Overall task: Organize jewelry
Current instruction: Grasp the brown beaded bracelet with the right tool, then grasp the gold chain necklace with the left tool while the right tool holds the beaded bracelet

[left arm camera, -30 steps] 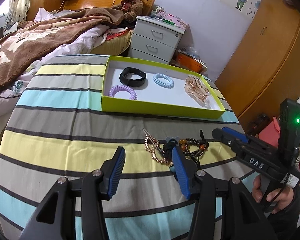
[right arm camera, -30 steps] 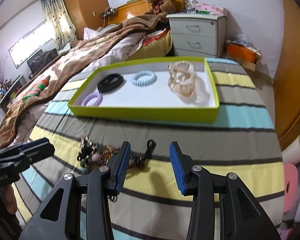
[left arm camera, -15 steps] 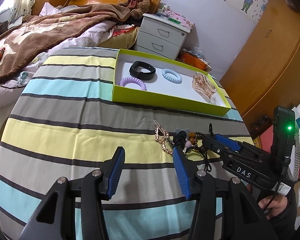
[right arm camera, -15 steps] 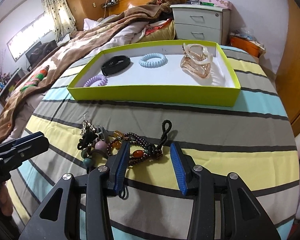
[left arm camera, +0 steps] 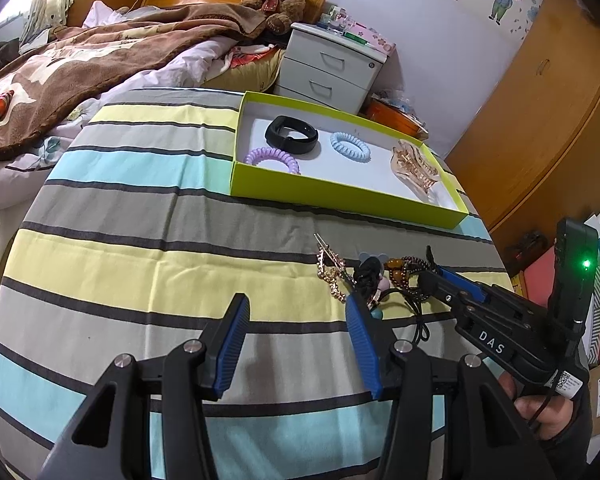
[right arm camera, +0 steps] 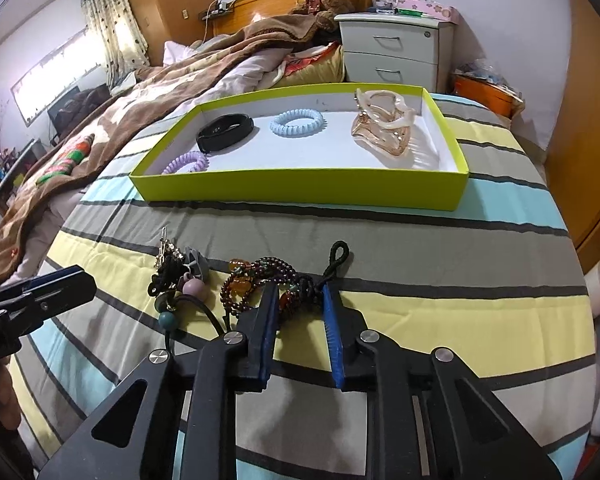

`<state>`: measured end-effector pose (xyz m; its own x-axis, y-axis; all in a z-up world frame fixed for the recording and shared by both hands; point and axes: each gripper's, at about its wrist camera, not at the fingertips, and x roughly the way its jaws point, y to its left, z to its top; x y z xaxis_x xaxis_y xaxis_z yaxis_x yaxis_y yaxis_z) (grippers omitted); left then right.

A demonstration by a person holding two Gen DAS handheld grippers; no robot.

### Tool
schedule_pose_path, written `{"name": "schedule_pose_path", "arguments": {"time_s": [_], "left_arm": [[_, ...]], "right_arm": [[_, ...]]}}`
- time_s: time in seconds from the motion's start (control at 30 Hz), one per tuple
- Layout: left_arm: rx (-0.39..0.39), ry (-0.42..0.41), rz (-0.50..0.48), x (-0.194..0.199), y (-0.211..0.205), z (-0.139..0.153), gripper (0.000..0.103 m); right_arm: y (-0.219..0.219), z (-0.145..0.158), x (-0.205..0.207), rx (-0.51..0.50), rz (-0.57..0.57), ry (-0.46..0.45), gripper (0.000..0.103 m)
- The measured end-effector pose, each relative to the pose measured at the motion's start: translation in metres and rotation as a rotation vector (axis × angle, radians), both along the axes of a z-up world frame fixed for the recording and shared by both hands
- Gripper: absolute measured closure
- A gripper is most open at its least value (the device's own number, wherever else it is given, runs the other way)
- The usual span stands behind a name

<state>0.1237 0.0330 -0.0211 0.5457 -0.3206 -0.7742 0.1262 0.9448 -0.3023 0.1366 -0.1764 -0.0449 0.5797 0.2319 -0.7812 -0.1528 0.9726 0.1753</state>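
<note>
Right wrist view showed the right gripper (right arm camera: 300,304) low over the striped surface (right arm camera: 440,304), its jaws closing around a dark beaded bracelet (right arm camera: 260,276), beads and cord between the blue pads (right arm camera: 269,320); whether they pressed yet could not be told; just left lay a tangle of other jewelry (right arm camera: 180,280); the left gripper (left arm camera: 296,324) hung nearby, jaws apart and holding nothing; farther back sat a green tray (right arm camera: 300,190) with a purple hair tie (right arm camera: 186,162), black band (right arm camera: 225,132), blue hair tie (right arm camera: 297,122) and amber hair claw (right arm camera: 382,130).
</note>
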Motion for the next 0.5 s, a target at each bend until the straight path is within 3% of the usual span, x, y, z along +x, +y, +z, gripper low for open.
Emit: {"name": "schedule_pose_path", "arguments": {"time_s": [0.5], "left_arm": [[-0.010,0.026,-0.003,0.013,-0.011,-0.008,0.051]], "right_arm": [[-0.043,0.022,-0.017,0.042,-0.109,-0.096,0.087]]}}
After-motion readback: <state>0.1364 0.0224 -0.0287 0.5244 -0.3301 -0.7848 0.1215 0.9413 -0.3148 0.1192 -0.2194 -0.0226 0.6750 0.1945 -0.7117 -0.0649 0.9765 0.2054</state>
